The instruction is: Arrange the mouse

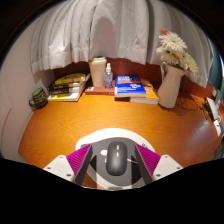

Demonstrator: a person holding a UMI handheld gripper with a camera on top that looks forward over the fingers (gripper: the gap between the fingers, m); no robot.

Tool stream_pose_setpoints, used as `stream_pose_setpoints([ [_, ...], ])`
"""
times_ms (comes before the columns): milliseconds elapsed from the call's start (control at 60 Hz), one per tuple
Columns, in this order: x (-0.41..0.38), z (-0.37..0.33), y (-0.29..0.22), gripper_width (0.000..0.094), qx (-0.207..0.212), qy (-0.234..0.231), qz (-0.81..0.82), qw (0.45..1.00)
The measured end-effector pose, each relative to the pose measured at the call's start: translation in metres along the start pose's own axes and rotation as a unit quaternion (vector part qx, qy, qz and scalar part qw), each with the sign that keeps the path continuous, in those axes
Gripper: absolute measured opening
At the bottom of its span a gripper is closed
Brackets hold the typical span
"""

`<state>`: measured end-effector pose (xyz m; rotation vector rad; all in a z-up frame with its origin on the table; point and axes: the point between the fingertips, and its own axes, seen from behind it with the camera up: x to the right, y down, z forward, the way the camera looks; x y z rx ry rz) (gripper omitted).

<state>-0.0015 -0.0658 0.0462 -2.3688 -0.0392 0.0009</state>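
Gripper (118, 160) fingers spread wide, mouse (117, 157) between them on white pad (97, 141), desk (60, 125) beyond.

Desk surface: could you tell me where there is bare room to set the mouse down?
The wooden desk is bare ahead of the fingers, from the white mouse pad to the back row. That row is crowded: stacked books, blue books, vase of flowers. The mouse sits between the gripper's open fingers.
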Motion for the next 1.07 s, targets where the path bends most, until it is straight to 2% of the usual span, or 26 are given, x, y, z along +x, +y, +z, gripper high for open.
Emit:
stream_pose_setpoints([
  [250,-0.005,-0.126,-0.055,0.0857,0.073,0.025,0.010,0.997],
  [450,-0.012,-0.217,-0.056,0.0854,0.125,0.041,0.041,0.990],
  [650,-0.017,-0.262,-0.023,0.0851,0.120,0.049,0.047,0.990],
  [1067,-0.037,-0.274,0.030,0.0852,0.080,0.041,0.025,0.996],
])
